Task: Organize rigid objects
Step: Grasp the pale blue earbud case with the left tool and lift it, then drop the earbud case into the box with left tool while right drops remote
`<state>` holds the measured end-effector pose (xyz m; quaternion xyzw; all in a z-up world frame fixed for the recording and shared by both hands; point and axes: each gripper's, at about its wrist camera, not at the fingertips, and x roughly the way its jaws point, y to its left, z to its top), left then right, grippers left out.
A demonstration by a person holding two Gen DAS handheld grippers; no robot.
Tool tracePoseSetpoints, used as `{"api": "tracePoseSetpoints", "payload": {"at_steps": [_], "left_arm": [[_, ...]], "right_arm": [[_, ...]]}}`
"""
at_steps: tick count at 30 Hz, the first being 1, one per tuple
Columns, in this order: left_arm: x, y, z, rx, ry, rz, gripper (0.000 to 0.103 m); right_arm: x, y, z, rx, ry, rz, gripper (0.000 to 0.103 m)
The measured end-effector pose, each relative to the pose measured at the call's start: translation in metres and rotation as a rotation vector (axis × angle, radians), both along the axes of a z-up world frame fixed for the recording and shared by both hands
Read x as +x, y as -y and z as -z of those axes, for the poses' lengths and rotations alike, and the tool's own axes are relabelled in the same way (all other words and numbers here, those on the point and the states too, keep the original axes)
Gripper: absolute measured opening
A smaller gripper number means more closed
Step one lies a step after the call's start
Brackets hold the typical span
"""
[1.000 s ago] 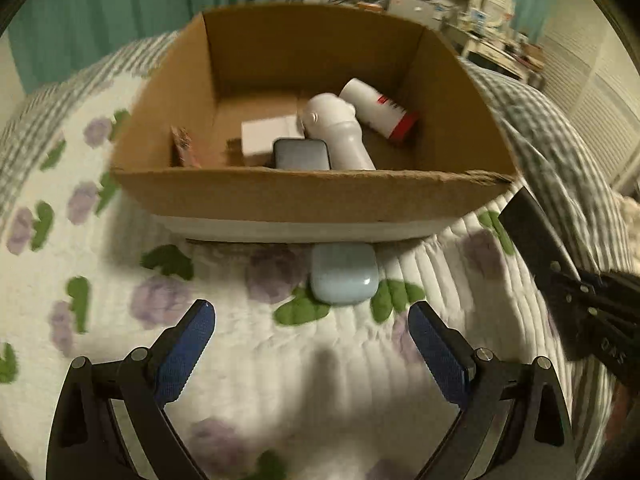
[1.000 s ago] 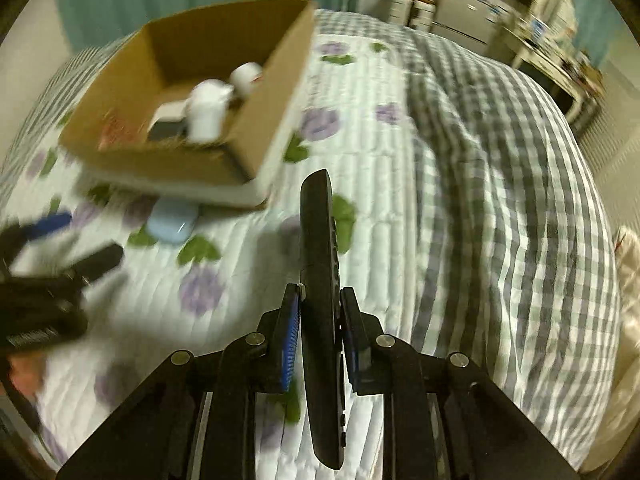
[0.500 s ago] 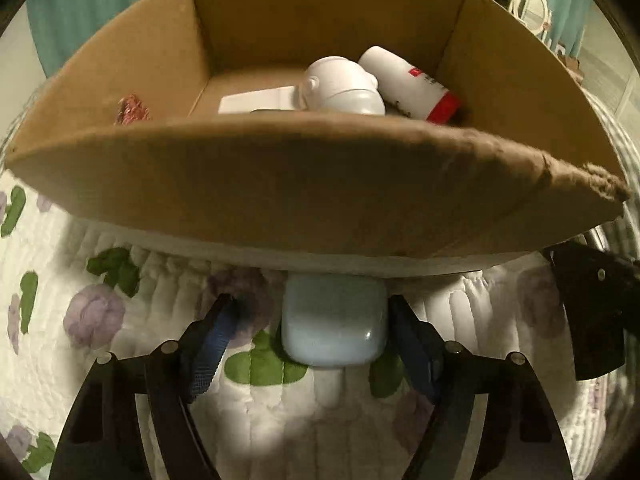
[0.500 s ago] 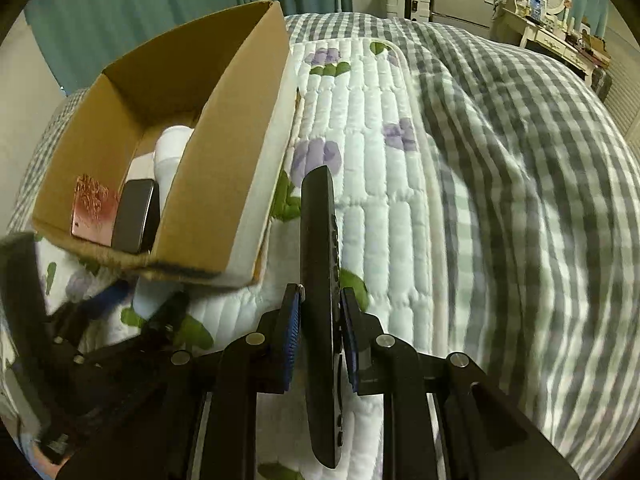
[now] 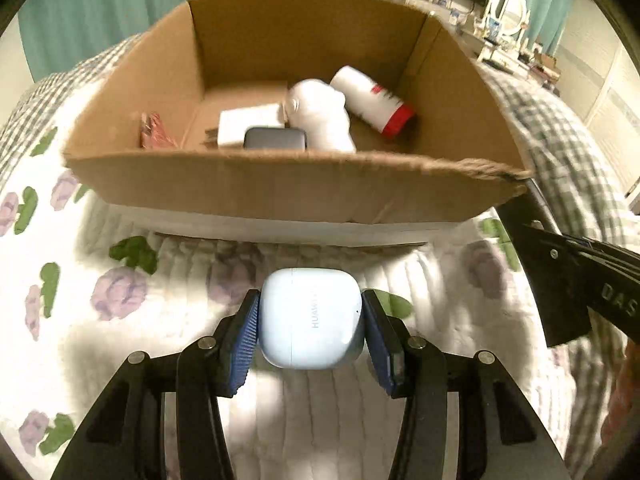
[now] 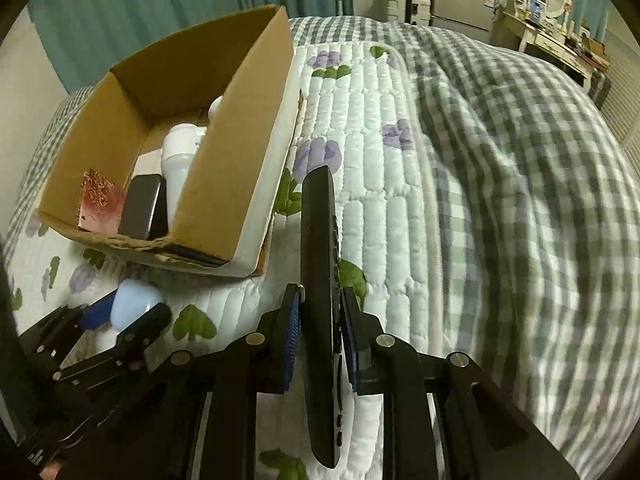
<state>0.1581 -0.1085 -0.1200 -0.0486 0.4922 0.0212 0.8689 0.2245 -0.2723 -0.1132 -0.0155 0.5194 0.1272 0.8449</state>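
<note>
My left gripper (image 5: 311,316) is shut on a pale blue earbud case (image 5: 311,318) and holds it just above the quilt, in front of the cardboard box (image 5: 280,188). The case also shows in the right wrist view (image 6: 134,306) between the left fingers. My right gripper (image 6: 319,320) is shut on a black remote (image 6: 320,280), held on edge to the right of the box (image 6: 256,160). The box holds a white bottle (image 5: 320,120), a white tube with a red cap (image 5: 370,100), a white block (image 5: 248,124), a grey case (image 5: 276,139) and a pink item (image 5: 152,132).
The box stands on a white quilt with purple flowers (image 6: 360,120). A green checked blanket (image 6: 520,200) covers the bed to the right. Teal curtains (image 5: 100,8) and a dresser with a mirror (image 5: 508,4) stand behind.
My left gripper closed on the blue earbud case and drew back and up from the box. My right gripper kept the remote and shifted a little along the box's right side.
</note>
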Motion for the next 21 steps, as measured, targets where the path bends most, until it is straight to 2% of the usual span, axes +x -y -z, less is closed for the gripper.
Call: {"api": "tracePoseSetpoints", "payload": {"at_steps": [5,10,15,21], "left_arm": [[-0.028,-0.003,-0.033,-0.034,0.046,0.038,0.050],[-0.025,-0.002,-0.062,-0.045,0.093,0.071,0.050],[-0.034,-0.007,-0.105,0.032,0.183,0.114,0.050],[-0.027,-0.025,-0.148,0.072,0.269,0.121,0.050]], "right_arm": [[-0.022,0.001,-0.031,-0.030,0.038,0.016,0.019],[-0.045,-0.003,-0.066,-0.033,0.075,0.020,0.019],[-0.067,-0.016,-0.116,0.009,0.141,-0.005,0.019],[-0.071,-0.042,-0.165,0.064,0.223,-0.042,0.019]]}}
